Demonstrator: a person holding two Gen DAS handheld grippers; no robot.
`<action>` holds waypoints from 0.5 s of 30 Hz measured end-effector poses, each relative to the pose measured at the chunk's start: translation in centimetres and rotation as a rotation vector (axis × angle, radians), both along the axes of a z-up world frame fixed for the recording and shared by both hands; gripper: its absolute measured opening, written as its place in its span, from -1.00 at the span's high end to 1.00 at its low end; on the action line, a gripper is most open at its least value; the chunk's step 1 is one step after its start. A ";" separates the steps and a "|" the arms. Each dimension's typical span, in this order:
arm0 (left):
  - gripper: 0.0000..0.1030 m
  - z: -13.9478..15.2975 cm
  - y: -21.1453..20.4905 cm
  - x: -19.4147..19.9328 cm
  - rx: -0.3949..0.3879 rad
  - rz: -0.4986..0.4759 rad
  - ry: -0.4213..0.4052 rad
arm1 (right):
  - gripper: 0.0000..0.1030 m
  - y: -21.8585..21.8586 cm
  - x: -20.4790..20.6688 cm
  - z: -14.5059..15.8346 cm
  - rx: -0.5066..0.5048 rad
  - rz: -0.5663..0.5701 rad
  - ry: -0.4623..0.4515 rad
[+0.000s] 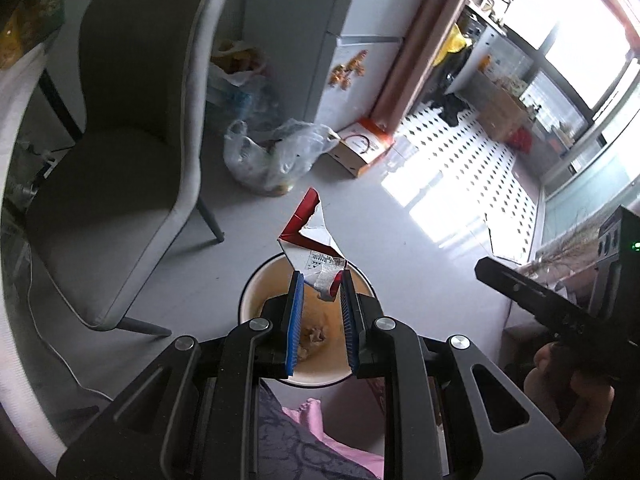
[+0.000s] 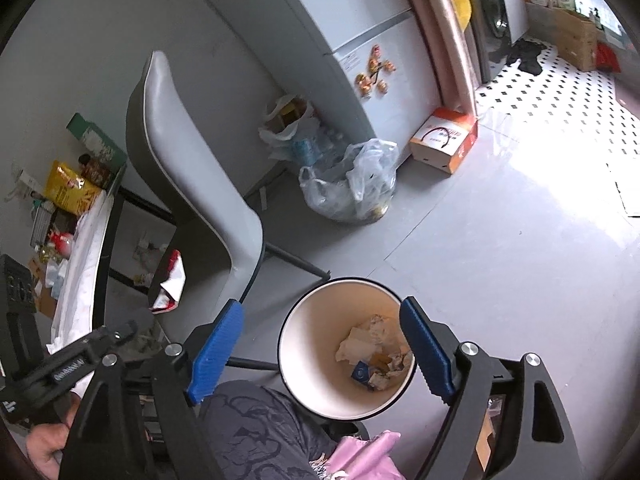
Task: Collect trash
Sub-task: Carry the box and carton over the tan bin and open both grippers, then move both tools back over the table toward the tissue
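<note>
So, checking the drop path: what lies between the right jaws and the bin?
Nothing. In the right wrist view the right gripper stands open and empty directly over the bin, with only paper scraps down at its bottom.

The waste bin (image 2: 344, 348) is standing on the floor (image 2: 500, 264), with crumpled scraps (image 2: 376, 356) lying in it. Behind the bin, a chair (image 2: 192, 200) is sitting to the left, a plastic bag (image 2: 352, 184) straight beyond, and a cardboard box (image 2: 444, 140) to the right. A torn carton piece (image 1: 316, 248) is hanging above the bin's rim.
</note>
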State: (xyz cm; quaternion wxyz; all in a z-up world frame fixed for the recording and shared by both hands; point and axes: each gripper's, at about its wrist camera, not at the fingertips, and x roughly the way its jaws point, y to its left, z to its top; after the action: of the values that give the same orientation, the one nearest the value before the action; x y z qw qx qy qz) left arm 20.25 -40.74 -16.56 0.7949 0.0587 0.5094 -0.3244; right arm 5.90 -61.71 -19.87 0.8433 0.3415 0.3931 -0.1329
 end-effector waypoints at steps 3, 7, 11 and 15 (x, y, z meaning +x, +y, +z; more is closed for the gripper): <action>0.45 0.2 -0.3 -0.3 -0.020 -0.022 0.008 | -0.55 -0.3 -0.5 0.2 -0.002 -0.017 0.001; -0.42 1.1 0.6 -0.3 -0.071 0.008 -0.012 | -0.55 -0.2 -0.5 0.7 -0.007 -0.018 -0.003; -0.51 1.7 1.9 0.1 -0.075 0.044 -0.011 | -0.55 0.5 -0.1 1.2 -0.014 -0.003 -0.010; -0.68 3.3 4.0 0.3 -0.089 0.086 -0.047 | -0.59 1.7 0.8 2.0 -0.027 0.030 -0.023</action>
State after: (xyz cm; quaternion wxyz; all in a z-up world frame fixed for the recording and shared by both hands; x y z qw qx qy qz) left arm 20.59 -36.71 -13.28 0.8217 0.0089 0.4776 -0.3110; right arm 6.74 -59.98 -17.91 0.8543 0.3254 0.3867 -0.1216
